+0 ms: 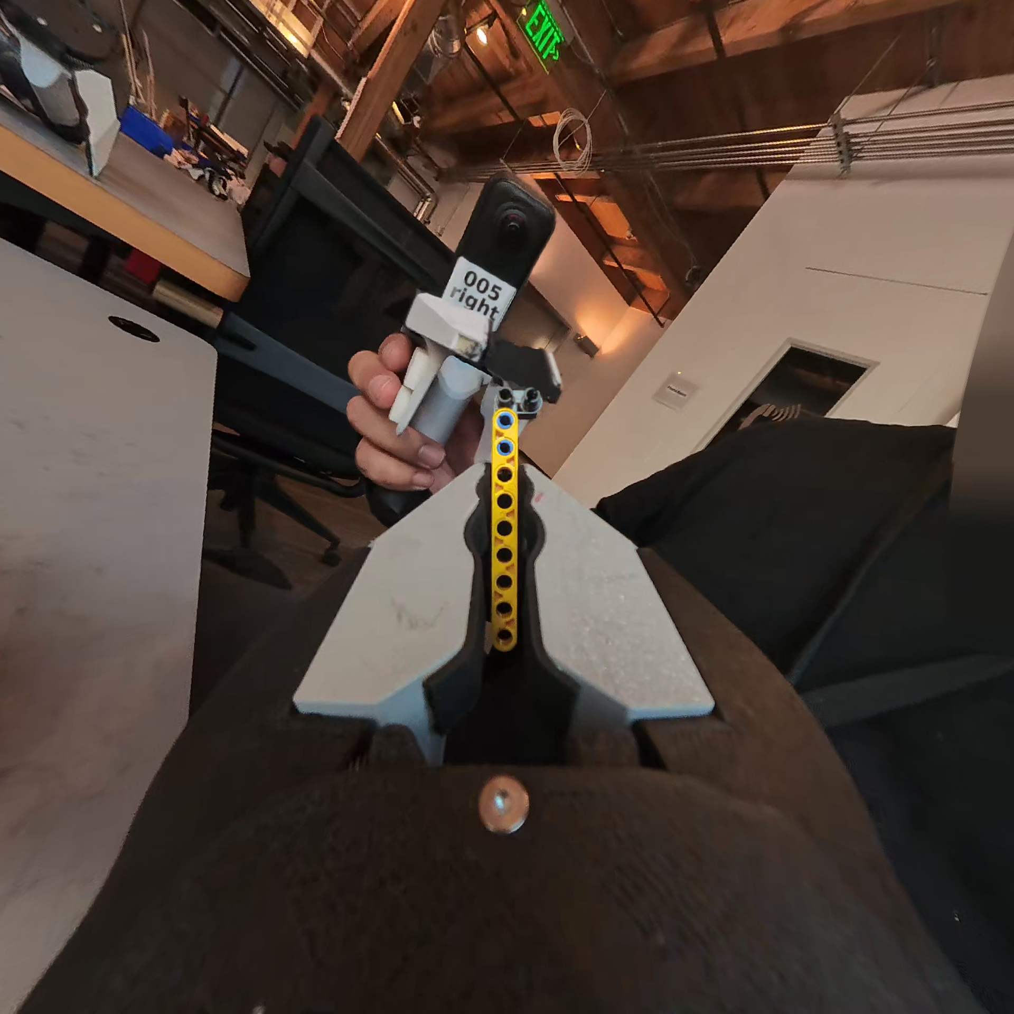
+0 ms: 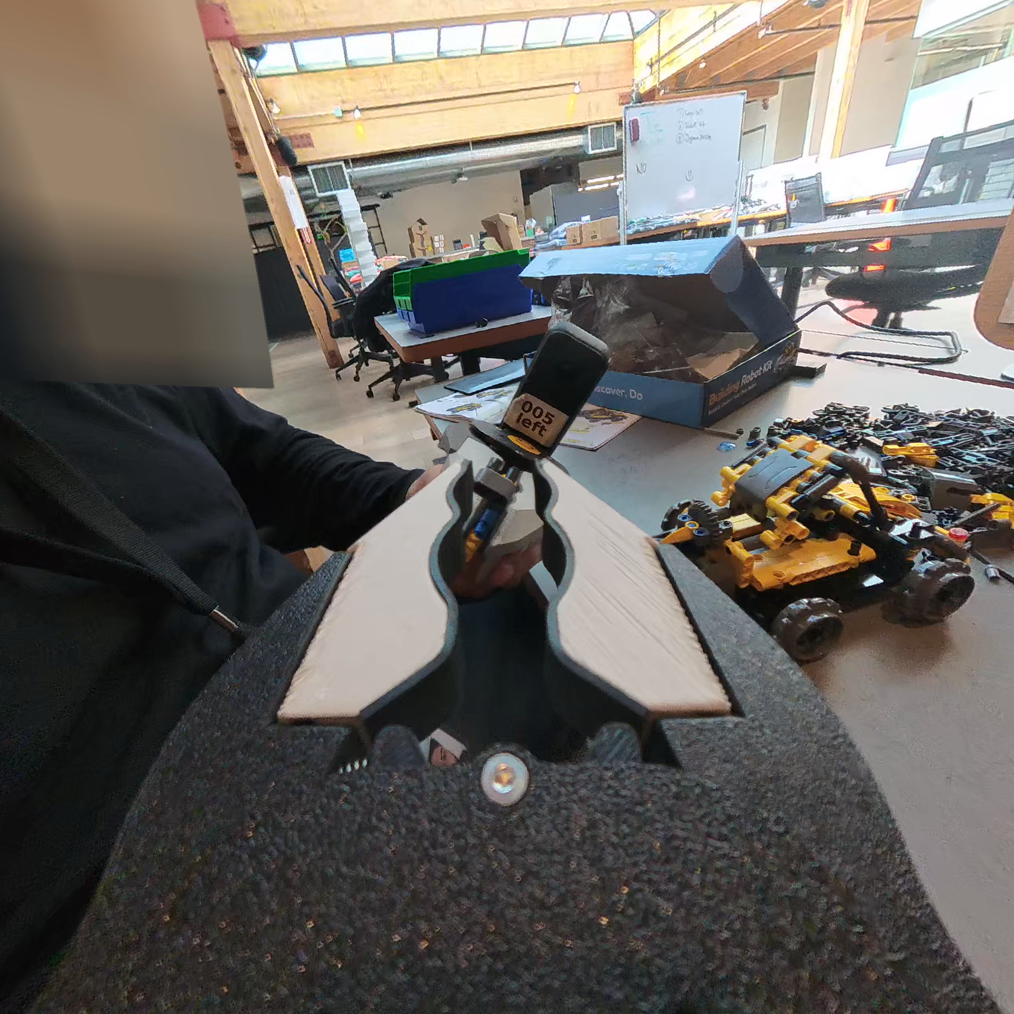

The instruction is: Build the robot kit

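Two hand-held grippers meet in mid-air over a grey table [image 2: 905, 741], joined by one yellow beam.

A half-built yellow and black toy buggy [image 2: 817, 538] stands near the table's front edge, loose parts [image 2: 933, 428] behind it, bare tabletop in front. The left gripper [image 1: 505, 483] is clamped on the yellow perforated beam [image 1: 505, 543]. The right gripper [image 2: 502, 483] pinches a small grey connector [image 2: 494, 485] at the beam's far end.
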